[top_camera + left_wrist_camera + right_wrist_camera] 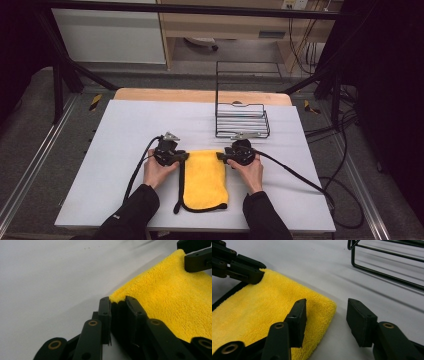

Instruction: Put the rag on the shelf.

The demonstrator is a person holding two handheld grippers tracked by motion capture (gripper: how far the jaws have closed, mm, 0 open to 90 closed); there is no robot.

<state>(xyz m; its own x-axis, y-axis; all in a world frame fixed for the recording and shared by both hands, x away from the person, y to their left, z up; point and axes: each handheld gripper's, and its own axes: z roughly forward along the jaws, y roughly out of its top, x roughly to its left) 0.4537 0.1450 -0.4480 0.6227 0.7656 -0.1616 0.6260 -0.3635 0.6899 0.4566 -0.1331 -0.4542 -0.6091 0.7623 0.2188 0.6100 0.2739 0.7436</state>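
High view: a folded yellow towel (pixel 205 179) lies on the white tabletop (pixel 125 130). At its 11 o'clock corner the left hand-held gripper (pixel 183 156) is pinched onto the cloth. The right hand-held gripper (pixel 220 156), at the 1 o'clock corner, straddles it half-open, pads not pressing. A wire basket (pixel 242 120) stands at 12 o'clock, nothing visible inside.

White worktop (pixel 125 150) with a pale wooden edge at its far side, black wire rack (pixel 242 120) standing on the far right part of the worktop, grey floor around, yellow-black tape marks (pixel 95 101), black cables (pixel 345 200) trailing on the right
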